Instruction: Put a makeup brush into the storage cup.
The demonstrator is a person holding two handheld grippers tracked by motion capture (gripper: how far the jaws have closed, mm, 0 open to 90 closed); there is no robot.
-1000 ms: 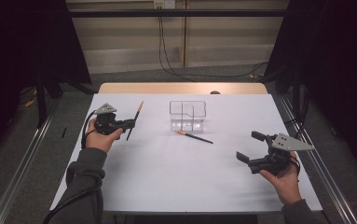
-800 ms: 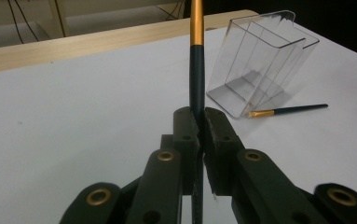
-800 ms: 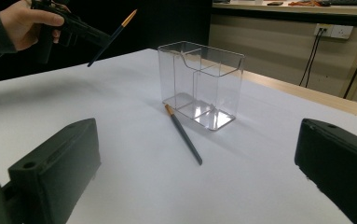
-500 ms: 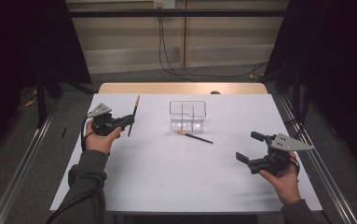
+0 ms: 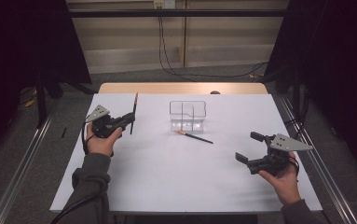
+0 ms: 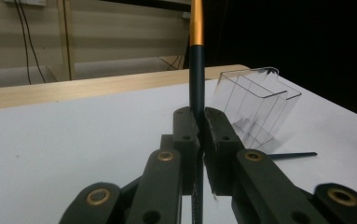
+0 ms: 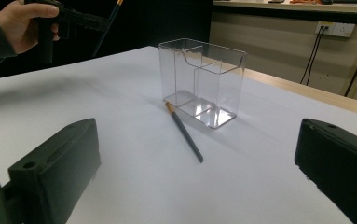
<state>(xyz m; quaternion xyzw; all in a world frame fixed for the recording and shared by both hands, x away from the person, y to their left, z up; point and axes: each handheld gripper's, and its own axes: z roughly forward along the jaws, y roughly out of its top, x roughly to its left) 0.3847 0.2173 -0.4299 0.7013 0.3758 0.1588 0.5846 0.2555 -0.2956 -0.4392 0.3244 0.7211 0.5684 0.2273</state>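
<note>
The white table (image 5: 167,177) carries everything. At its 12 o'clock stands a clear holder (image 5: 188,115) with upright dividers, resting squarely on the table top. At 9 o'clock a hand raises the left claw (image 5: 130,119), its jaws clamped tight on a dark pencil (image 5: 133,113) with an orange upper end; the pencil stands nearly upright, tilted slightly, off the table and well apart from the holder. At 4 o'clock the right claw (image 5: 250,147) rests low over the table in the other hand, its 2 jaws spread wide with nothing between them. A second pencil (image 5: 194,136) lies flat near the centre, its orange end just beside the holder's front edge.
</note>
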